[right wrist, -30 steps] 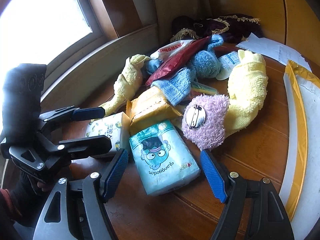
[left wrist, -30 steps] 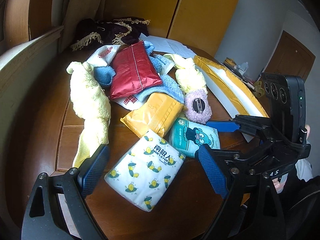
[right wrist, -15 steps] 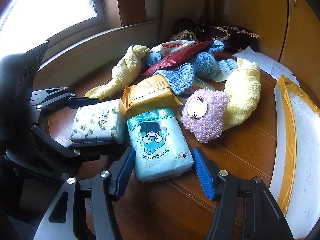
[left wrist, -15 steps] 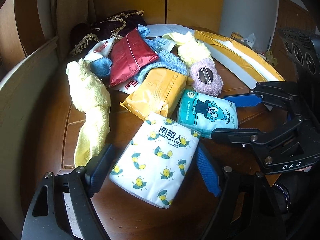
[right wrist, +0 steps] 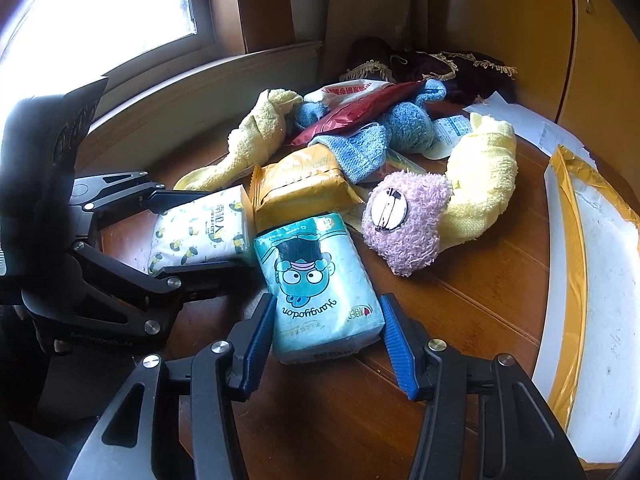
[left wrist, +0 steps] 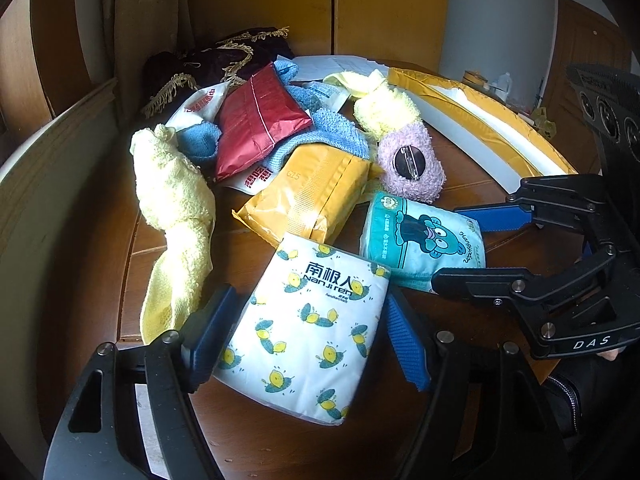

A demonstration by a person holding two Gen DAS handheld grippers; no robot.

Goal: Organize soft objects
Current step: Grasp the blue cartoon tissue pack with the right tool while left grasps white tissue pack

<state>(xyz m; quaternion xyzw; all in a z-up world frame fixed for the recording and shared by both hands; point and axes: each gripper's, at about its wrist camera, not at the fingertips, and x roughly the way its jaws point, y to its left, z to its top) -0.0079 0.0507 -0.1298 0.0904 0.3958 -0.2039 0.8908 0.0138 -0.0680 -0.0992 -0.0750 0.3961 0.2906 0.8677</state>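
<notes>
left gripper [left wrist: 308, 344] jaws spread, straddling lemon-print tissue pack [left wrist: 308, 332] near table [left wrist: 280, 448] front edge. right gripper [right wrist: 324, 344] jaws spread astride teal tissue pack [right wrist: 320, 288] alongside. risks: soft packs bulging and slipping on closing; touching neighbours snagging yellow pouch [left wrist: 308, 196], dragging pile.

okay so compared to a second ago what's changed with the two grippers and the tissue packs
Both grippers moved forward. The left gripper now has its fingers on either side of the white lemon-print tissue pack, and the right gripper brackets the teal cartoon tissue pack. Neither pack looks lifted, and neither looks squeezed yet. The towels, pouches and pink plush lie as before.
</notes>
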